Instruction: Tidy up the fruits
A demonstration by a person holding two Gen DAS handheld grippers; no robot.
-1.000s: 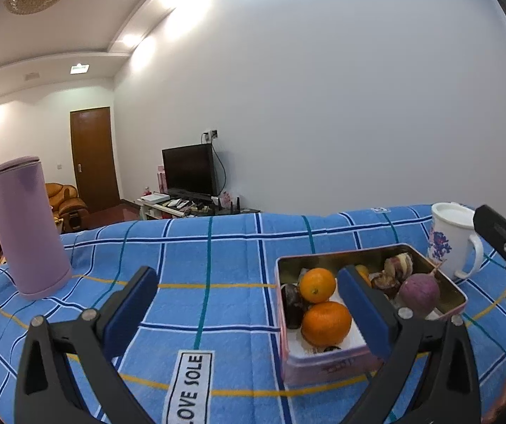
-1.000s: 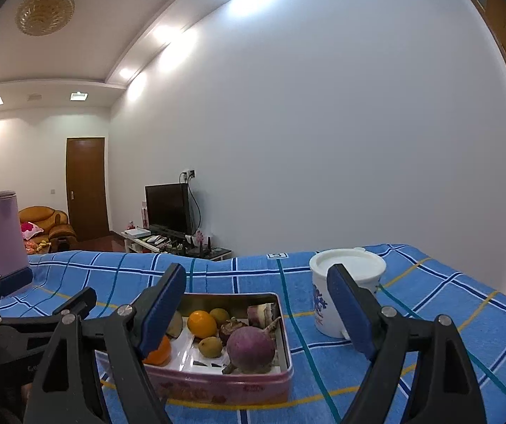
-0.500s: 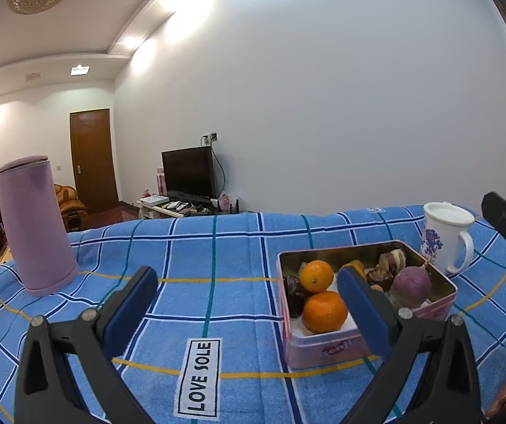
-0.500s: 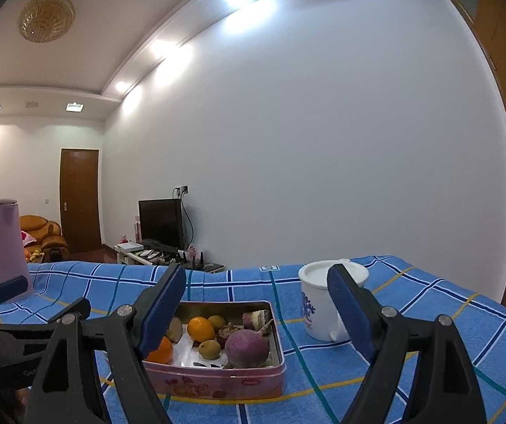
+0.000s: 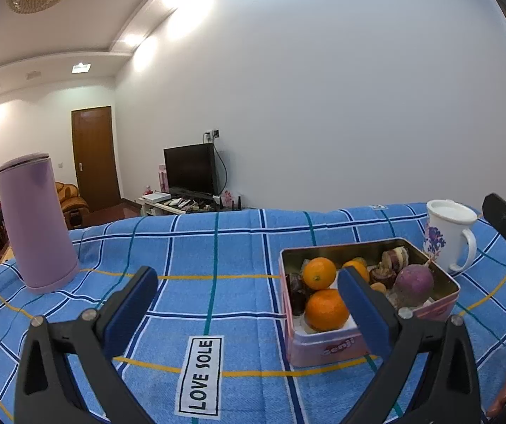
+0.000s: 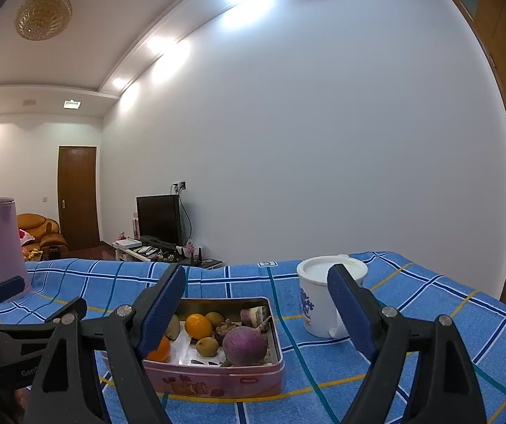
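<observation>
Centrally, a pink tin (image 6: 217, 381) rests on the blue plaid tablecloth (image 5: 217, 247), holding two oranges (image 5: 325, 309), a purple round root (image 6: 245, 344), small yellow-brown fruits (image 6: 207, 346) and dark pieces. Left gripper (image 5: 246, 304): fingers spread wide, empty, just near-left of the tin. Right gripper (image 6: 256, 304): fingers spread wide, empty, above the tin's near edge. White floral mug (image 6: 320, 300): just right of the tin. Lilac flask (image 5: 35, 222): upright, far left, well apart.
</observation>
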